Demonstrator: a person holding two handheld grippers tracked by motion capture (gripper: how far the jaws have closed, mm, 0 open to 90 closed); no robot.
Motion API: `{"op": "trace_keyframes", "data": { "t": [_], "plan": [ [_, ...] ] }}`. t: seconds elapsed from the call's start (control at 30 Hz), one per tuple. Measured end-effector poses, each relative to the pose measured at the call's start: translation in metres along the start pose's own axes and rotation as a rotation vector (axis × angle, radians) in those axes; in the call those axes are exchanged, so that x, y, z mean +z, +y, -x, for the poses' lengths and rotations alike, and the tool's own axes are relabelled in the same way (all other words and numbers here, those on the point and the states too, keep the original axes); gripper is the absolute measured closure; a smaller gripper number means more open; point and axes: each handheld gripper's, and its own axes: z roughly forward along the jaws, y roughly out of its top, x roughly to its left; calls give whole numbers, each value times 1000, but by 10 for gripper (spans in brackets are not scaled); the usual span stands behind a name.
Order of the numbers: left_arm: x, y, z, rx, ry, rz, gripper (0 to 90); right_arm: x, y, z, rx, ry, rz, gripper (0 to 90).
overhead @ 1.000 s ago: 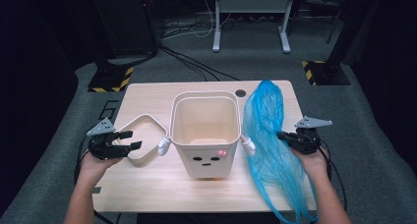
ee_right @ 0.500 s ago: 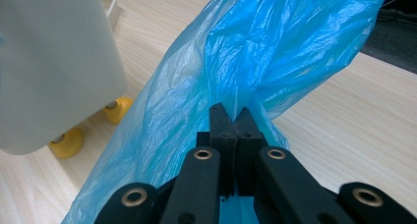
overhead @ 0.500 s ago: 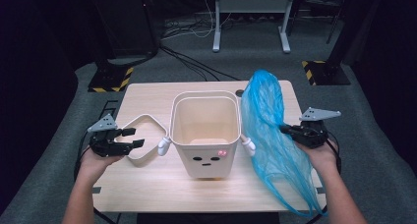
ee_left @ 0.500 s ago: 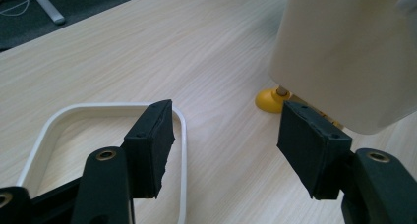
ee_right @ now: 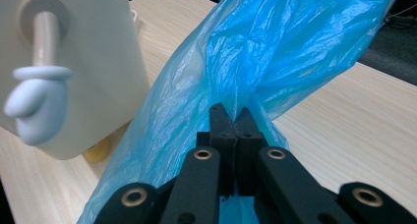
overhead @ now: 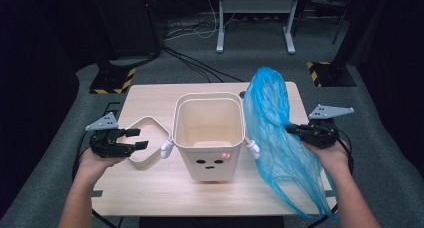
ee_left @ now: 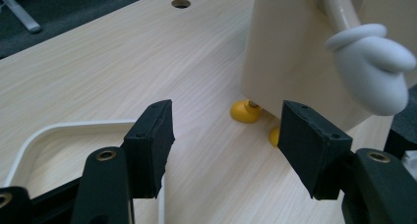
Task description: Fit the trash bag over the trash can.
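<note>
- Dark studio floor with cables and stand legs surrounds our pale wooden table (overhead: 150, 183).
- At its middle stands a cream character bin (overhead: 208, 133) with mitten hands and yellow feet; its loose rim ring (overhead: 147, 143) lies just beside it.
- Our right gripper (overhead: 295, 130) has its jaws pinched on a blue plastic bin bag (overhead: 272, 133), which hangs beside the bin.
- Our left gripper (overhead: 135, 139) has its jaws apart over the ring, holding nothing.
- We judge the bag light, limp and slippery; best taken at its mouth edge, with bunched film between the pads.
</note>
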Motion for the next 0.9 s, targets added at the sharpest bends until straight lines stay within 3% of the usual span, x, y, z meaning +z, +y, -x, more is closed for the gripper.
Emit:
{"op": "trace_keyframes", "data": {
  "t": [0.47,0.9],
  "plan": [
    [-9,25,12,60,-35,-25,377,-32,39,-13,-76,71,-36,898],
    [-17,43,19,91,-63,-19,377,-63,66,-18,-114,101,8,898]
  ]
}}
